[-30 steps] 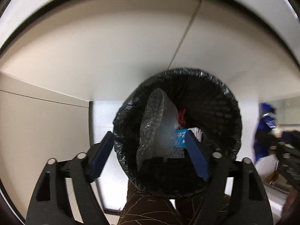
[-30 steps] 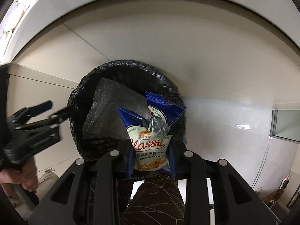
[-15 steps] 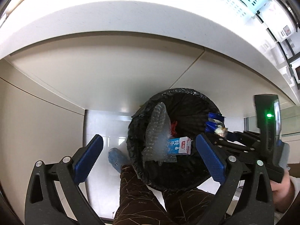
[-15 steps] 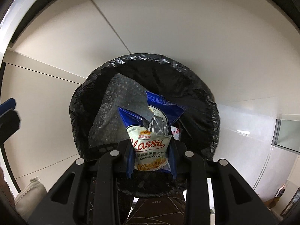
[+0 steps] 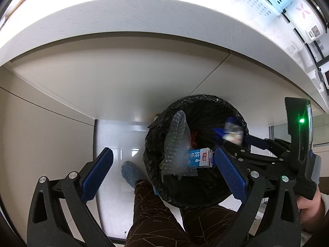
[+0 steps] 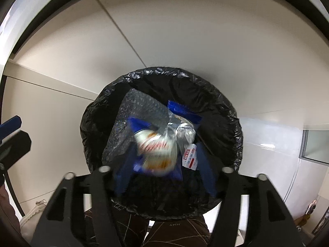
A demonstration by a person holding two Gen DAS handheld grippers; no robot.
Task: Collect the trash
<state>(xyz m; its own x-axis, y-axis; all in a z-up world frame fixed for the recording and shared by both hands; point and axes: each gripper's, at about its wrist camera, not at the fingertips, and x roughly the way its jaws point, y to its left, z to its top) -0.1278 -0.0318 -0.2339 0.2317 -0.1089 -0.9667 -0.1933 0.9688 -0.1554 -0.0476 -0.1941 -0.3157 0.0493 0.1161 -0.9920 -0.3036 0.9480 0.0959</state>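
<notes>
The blue cookie packet (image 6: pixel 158 144) is showing motion-blurred in the centre of the right wrist frame, over the mouth of the black-lined trash bin (image 6: pixel 218 111), and is lying between the two blue pads of the right gripper (image 6: pixel 164 173). That gripper's jaws have just been opening, and the pads are standing clear of the packet on both sides, so it is released. Beside the packet, inside the bin, a sheet of bubble wrap (image 6: pixel 127 123) is leaning toward the left and a small milk carton (image 6: pixel 190 156) is sitting at the lower right. In the left wrist frame, the left gripper (image 5: pixel 162 175) is spreading wide with nothing in it, hovering over the bin's near rim in the lower half. A person's patterned dark trouser legs (image 5: pixel 152 212) are filling the bottom centre, and a pale cabinet front (image 5: pixel 102 78) is curving across the upper half.
</notes>
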